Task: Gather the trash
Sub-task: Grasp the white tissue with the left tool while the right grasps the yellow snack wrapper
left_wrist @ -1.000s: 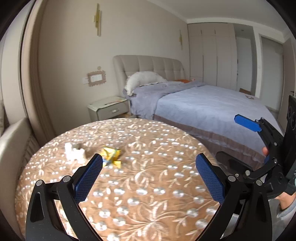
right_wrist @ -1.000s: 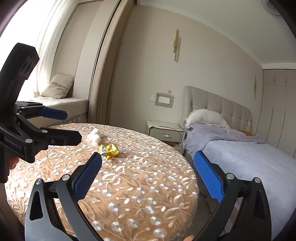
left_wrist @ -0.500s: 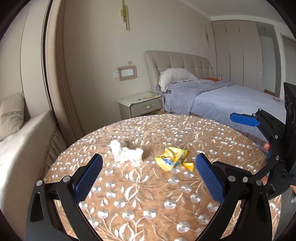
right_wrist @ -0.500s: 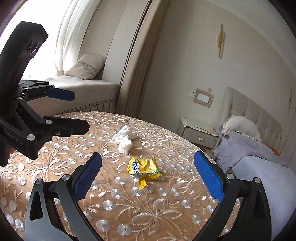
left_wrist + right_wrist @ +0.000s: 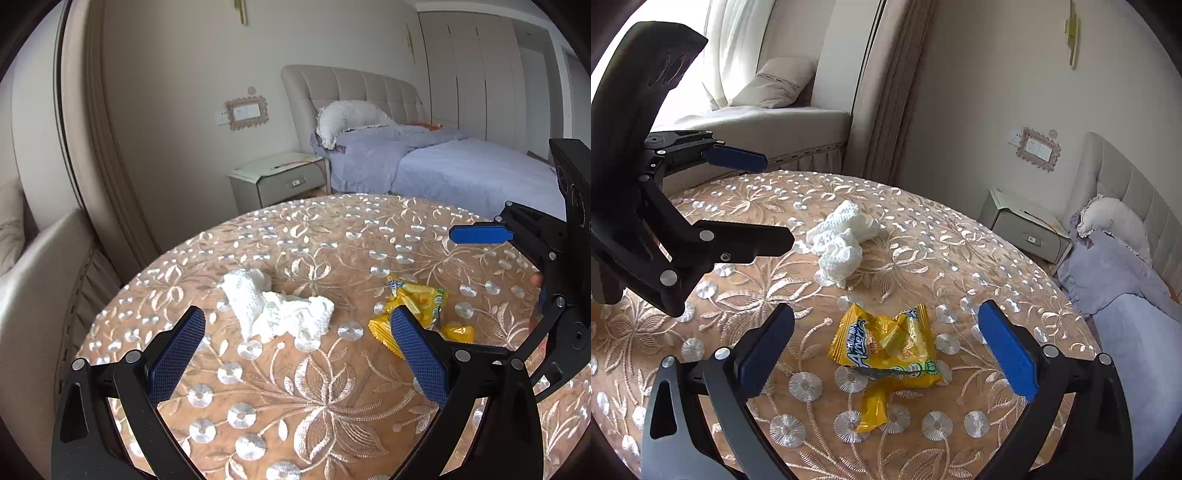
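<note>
A crumpled white tissue [image 5: 280, 306] lies on the round table with the embroidered tan cloth [image 5: 332, 387]. My left gripper [image 5: 295, 350] is open, just in front of the tissue and a little above the cloth. A torn yellow snack wrapper [image 5: 886, 347] lies to the right of the tissue, which also shows in the right wrist view [image 5: 842, 240]. My right gripper [image 5: 886, 350] is open and hovers over the wrapper, its jaws on either side. The wrapper shows in the left wrist view [image 5: 417, 302], partly behind my right finger pad. Each gripper appears in the other's view.
A grey nightstand [image 5: 277, 181] and a bed with lilac bedding [image 5: 461, 166] stand behind the table. A cushioned window seat [image 5: 768, 125] with a pillow is on the left. The table edge [image 5: 1052, 295] curves close on the bed side.
Both grippers have moved forward and down toward the table. The tissue and wrapper now sit much closer, between the open jaws. Neither piece has moved.
</note>
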Demonstrator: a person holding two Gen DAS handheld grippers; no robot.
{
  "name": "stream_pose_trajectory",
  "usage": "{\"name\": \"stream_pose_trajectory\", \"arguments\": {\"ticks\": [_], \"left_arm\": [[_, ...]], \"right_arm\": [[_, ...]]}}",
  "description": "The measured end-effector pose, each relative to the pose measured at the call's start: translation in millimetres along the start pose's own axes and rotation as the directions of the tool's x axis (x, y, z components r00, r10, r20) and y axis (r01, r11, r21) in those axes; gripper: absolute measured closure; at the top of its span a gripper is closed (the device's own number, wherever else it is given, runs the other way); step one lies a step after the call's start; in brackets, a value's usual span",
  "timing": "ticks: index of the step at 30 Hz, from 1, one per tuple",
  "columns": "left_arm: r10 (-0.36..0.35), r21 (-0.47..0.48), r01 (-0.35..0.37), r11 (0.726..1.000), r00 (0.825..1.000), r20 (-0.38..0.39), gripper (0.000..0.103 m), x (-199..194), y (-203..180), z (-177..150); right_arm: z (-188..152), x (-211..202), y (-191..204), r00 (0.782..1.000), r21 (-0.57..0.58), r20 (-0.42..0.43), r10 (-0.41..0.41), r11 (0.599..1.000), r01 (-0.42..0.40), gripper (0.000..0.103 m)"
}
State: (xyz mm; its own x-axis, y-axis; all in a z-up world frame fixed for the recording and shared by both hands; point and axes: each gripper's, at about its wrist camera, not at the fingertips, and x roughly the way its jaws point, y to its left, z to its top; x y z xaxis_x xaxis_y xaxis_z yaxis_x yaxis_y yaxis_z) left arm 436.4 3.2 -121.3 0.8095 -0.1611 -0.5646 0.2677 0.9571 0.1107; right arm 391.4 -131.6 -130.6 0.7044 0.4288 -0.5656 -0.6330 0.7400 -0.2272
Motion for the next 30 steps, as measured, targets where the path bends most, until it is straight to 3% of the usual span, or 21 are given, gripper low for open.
{"name": "stream_pose_trajectory", "arguments": {"ticks": [5,12,14,16,17,18,21,26,29,30], "left_arm": [[0.012,0.052,-0.009,0.999,0.998,-0.060,0.005,40,2,1],[-0.055,-0.030,0.050,0.998,0.984,-0.172,0.005,89,20,8],[-0.041,0.003,0.043,0.999,0.977,-0.208,0.013,100,16,4],[-0.044,0.032,0.055,0.998,0.958,-0.283,0.045,115,10,-1],[-0.071,0.019,0.080,0.997,0.956,-0.286,0.049,117,11,-1],[-0.077,0.016,0.085,0.996,0.955,-0.285,0.072,117,11,0],[-0.054,0.039,0.067,0.997,0.959,-0.277,0.083,114,7,-1],[-0.036,0.070,0.053,0.996,0.973,-0.230,0.085,99,-1,3],[-0.033,0.083,0.052,0.995,0.976,-0.215,0.085,89,-7,4],[-0.030,0.082,0.047,0.995,0.978,-0.206,0.085,85,-7,4]], "right_arm": [[0,21,-9,0.999,0.004,-0.040,0.007,1.000,-0.007,0.004],[-2,32,-13,0.997,-0.011,-0.068,0.020,1.000,-0.021,0.004],[-2,33,-15,0.997,-0.005,-0.073,0.027,1.000,-0.027,0.004],[-2,35,-16,0.997,0.000,-0.076,0.031,1.000,-0.031,0.004],[-2,35,-16,0.996,0.003,-0.078,0.034,0.999,-0.034,0.004],[-2,35,-16,0.996,0.003,-0.079,0.035,0.999,-0.034,0.004],[-3,39,-15,0.994,-0.001,-0.099,0.039,0.999,-0.039,0.004],[-5,60,-12,0.978,-0.003,-0.200,0.059,0.998,-0.061,0.004],[-7,70,-10,0.959,0.020,-0.248,0.138,0.990,-0.138,0.034],[-6,71,-12,0.951,0.049,-0.259,0.166,0.986,-0.159,0.051]]}}
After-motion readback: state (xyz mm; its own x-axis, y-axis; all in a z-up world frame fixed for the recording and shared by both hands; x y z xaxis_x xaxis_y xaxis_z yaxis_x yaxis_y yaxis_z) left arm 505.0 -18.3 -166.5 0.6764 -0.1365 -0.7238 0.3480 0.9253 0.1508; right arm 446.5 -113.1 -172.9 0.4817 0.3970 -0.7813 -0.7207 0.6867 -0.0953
